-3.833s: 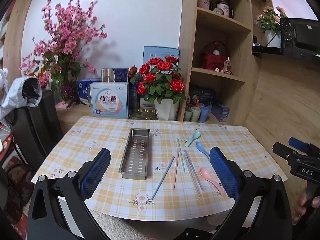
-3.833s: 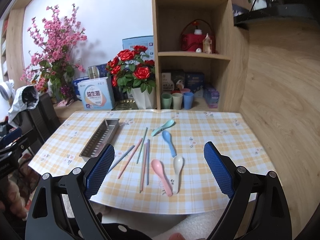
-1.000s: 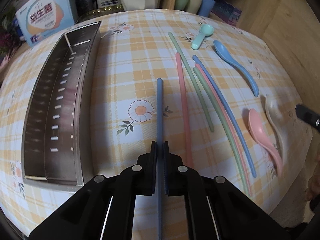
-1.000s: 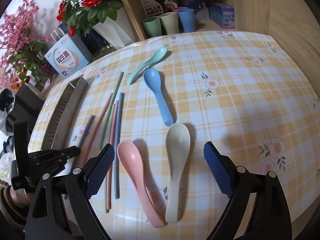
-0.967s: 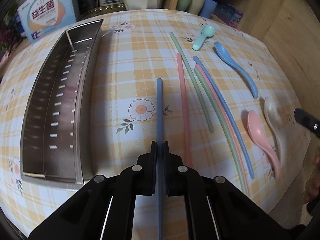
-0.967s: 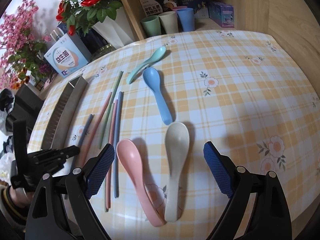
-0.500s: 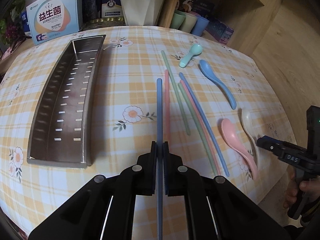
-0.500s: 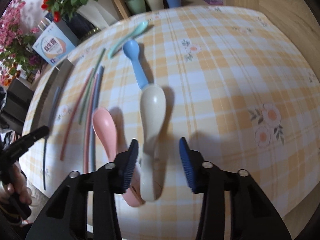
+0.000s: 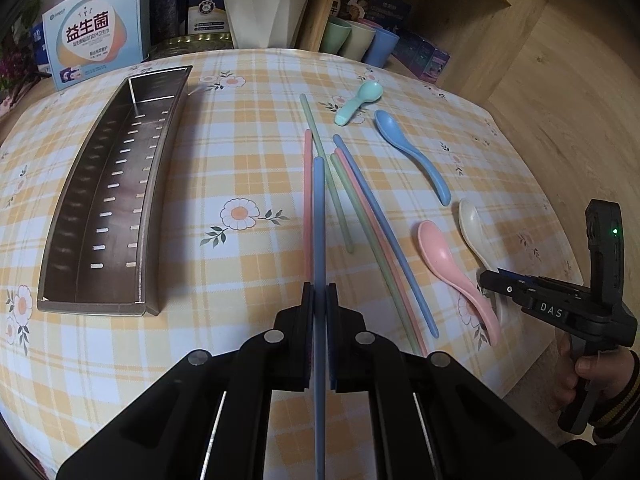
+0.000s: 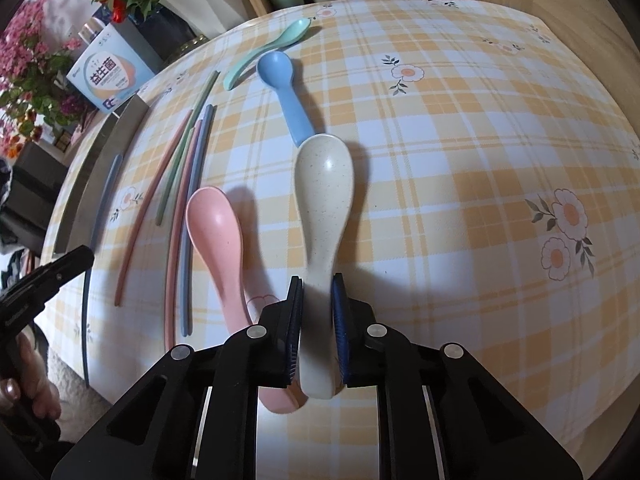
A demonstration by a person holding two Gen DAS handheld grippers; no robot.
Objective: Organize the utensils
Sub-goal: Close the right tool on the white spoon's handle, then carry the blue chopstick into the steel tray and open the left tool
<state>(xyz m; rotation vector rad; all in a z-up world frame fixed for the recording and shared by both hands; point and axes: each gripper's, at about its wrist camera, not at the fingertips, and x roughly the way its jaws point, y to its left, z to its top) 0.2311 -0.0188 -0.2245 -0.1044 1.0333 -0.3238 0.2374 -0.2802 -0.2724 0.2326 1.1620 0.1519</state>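
In the left wrist view, your left gripper [image 9: 319, 300] is clamped on the blue chopstick [image 9: 319, 216], which runs straight out toward 12 o'clock. A second ago that stick lay flat on the cloth to the left of the pink chopstick [image 9: 307, 184]; now its tip hangs over that stick, so you have it lifted clear. The tray [image 9: 108, 208] lies at 10 o'clock from your jaws, empty, its long side roughly in line with the stick. At 3 o'clock your right gripper [image 9: 490, 280] sits low at the handle end of the cream spoon [image 9: 472, 220], with the pink spoon [image 9: 444, 260] just beside it. In the right wrist view, those jaws have just been closing from wide open, and now the pads press on both sides of the cream spoon [image 10: 324, 192] at its handle, bowl pointing to 12 o'clock. It looks to rest on the cloth, not yet raised. The pink spoon [image 10: 220, 232] lies close at 10 o'clock, its handle tucked by your left pad, so lift straight up to avoid dragging it. The blue spoon [image 10: 284, 84] nearly meets the cream bowl's far rim. So both hands now hold a piece; nothing is in the tray yet, and the carry to it comes next.
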